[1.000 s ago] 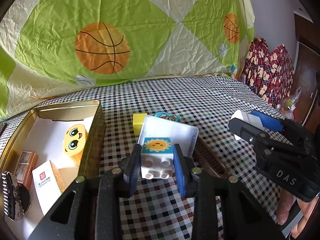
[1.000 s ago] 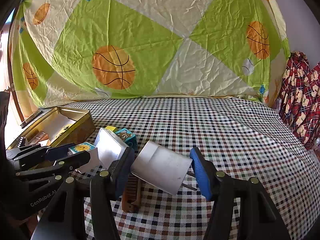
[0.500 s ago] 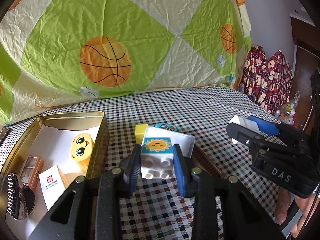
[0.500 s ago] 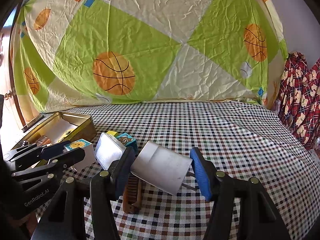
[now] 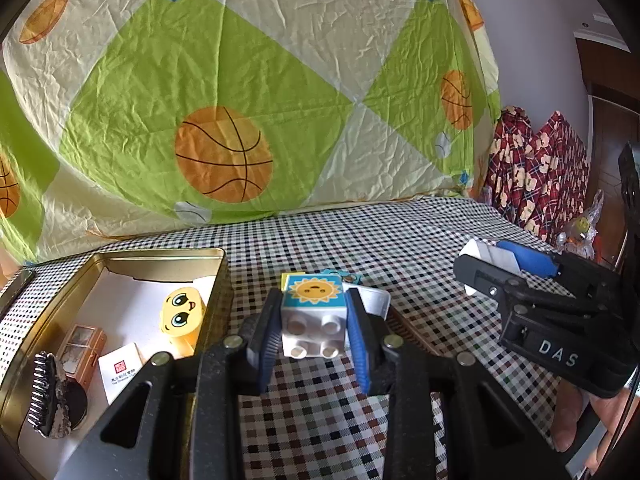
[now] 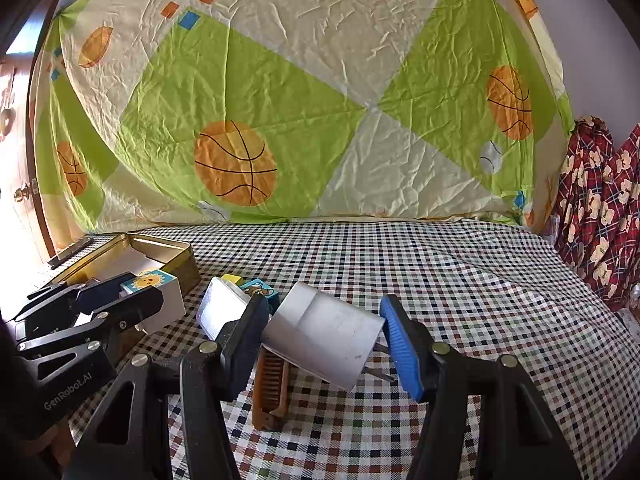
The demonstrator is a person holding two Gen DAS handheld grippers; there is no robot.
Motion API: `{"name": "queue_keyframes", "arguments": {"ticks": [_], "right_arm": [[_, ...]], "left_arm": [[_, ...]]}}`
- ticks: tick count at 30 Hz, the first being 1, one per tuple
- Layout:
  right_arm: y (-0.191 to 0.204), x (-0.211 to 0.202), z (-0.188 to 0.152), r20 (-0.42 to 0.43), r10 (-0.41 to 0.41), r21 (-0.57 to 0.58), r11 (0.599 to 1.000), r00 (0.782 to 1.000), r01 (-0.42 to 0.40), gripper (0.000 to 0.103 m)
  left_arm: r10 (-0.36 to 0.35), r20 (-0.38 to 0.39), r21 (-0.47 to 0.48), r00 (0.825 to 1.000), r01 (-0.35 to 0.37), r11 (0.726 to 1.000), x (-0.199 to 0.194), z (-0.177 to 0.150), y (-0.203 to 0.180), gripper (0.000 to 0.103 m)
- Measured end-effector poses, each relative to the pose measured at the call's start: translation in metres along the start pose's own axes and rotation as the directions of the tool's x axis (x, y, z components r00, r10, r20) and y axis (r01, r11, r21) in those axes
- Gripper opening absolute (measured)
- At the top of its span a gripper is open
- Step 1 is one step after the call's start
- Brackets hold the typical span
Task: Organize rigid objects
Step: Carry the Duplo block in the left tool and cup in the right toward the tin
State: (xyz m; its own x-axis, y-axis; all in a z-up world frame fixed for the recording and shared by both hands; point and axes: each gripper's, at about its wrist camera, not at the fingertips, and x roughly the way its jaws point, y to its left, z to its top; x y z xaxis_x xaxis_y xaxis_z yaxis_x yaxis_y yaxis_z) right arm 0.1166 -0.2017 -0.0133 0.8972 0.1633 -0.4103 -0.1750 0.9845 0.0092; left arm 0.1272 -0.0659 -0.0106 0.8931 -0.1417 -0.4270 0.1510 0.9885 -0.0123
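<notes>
Gold tin (image 5: 222, 276) holds four items; left gripper (image 5: 314, 330) clamps a block (image 5: 314, 314), right gripper (image 6: 322, 334) a plug (image 6: 326, 340); comb (image 6: 272, 384) and others remain out.

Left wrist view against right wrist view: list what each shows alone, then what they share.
Only the left wrist view shows the tin's contents: a yellow face toy, a white card and a dark brush.

Only the right wrist view shows the wooden comb in full and the white plug end to end, clamped in the right tongs.

Both show the gold tin, the sun block gripped by the left tongs, and the checked cloth.
</notes>
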Motion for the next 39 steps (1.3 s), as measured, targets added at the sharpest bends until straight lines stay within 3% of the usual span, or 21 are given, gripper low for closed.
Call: {"name": "queue_keyframes", "arguments": {"ticks": [18, 39], "right_arm": [[0.002, -0.014, -0.001, 0.076, -0.002, -0.012, 1.0, 0.997, 0.003, 0.06], [0.005, -0.02, -0.001, 0.098, 0.002, -0.02, 1.0, 0.995, 0.0, 0.06]], "left_arm": [[0.017, 0.071, -0.007, 0.997, -0.017, 1.0, -0.013, -0.001, 0.002, 0.03], [0.063, 0.139, -0.029, 0.988, -0.06, 0.998, -0.03, -0.004, 0.006, 0.03]]}}
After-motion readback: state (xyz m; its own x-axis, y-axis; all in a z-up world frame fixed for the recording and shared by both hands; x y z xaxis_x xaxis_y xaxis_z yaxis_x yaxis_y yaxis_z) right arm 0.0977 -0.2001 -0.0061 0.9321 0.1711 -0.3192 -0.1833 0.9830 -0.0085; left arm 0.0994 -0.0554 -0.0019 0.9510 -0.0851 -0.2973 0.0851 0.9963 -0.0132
